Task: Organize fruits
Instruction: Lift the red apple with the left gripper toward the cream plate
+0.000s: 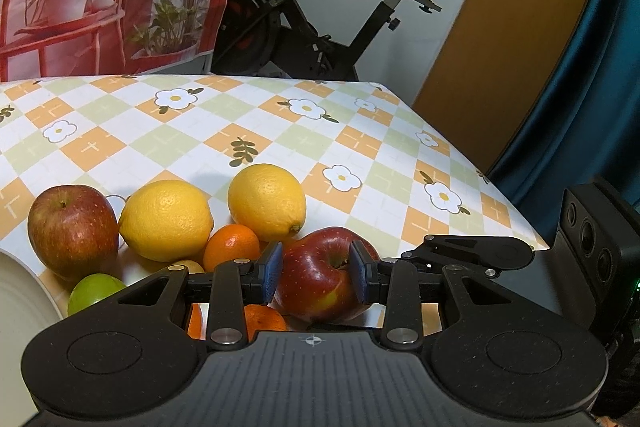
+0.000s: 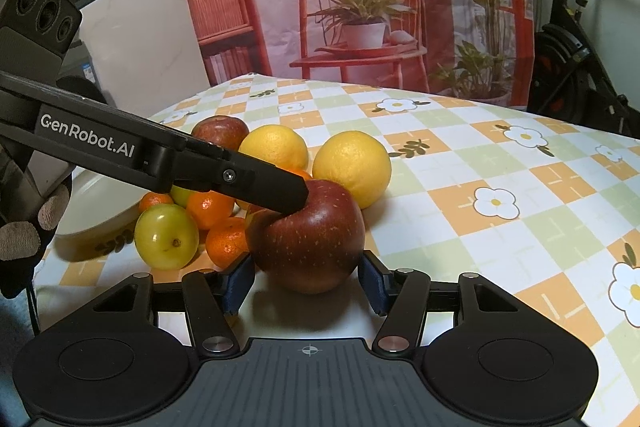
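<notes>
Left wrist view: close behind left tool [image 1: 314, 273], angled down across surface [image 1: 360, 131] toward 12 o'clock. Right wrist view: likewise behind right tool [image 2: 306, 285]. Shared: red apple [image 1: 316, 283] [image 2: 312, 239], fruit cluster, patterned surface.

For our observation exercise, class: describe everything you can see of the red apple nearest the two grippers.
The red apple is round and glossy, dark red with pale speckles and a yellow patch low on one side. It sits stem hollow up on the checked tablecloth, at the front of the fruit pile, close beside a mandarin. The left gripper has its fingers at the apple's top by the hollow; the right gripper flanks its lower sides. Whether either squeezes it is unclear.
</notes>
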`<act>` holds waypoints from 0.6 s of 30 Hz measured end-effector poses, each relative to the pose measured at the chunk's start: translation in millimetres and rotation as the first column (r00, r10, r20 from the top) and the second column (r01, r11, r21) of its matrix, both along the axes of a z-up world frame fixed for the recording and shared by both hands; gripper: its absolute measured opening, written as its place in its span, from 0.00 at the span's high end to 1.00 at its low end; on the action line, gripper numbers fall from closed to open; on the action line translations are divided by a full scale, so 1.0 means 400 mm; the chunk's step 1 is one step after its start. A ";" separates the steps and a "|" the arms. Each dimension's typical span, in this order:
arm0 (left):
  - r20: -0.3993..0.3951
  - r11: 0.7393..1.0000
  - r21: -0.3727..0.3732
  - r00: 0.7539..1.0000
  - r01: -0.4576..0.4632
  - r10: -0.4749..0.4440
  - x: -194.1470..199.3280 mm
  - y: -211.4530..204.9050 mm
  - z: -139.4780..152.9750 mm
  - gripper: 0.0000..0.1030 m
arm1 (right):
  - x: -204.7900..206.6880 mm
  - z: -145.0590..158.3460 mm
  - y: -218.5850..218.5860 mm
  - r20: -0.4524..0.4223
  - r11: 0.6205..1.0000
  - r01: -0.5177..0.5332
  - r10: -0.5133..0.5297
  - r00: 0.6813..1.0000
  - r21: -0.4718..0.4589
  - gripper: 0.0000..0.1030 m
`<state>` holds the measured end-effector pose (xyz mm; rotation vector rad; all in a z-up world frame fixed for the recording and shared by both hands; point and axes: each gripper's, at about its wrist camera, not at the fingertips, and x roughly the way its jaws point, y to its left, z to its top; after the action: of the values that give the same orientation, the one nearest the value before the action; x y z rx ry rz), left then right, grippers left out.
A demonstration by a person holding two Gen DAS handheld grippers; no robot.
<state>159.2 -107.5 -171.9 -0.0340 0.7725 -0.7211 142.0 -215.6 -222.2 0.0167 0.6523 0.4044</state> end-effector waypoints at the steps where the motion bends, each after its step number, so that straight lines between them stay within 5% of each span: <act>1: 0.001 1.000 0.000 1.000 0.000 0.000 -0.001 0.001 0.001 0.63 | 0.000 0.000 0.000 0.000 1.000 0.000 0.000 1.000 0.001 0.48; 18: 0.074 0.999 0.004 0.997 -0.036 0.036 -0.031 0.082 0.078 0.63 | -0.006 0.056 0.075 0.085 0.999 -0.029 0.026 0.996 0.038 0.49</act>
<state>146.7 -74.9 -140.7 -0.0158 0.7018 -0.6825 139.7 -185.5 -199.8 0.0277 0.5619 0.4420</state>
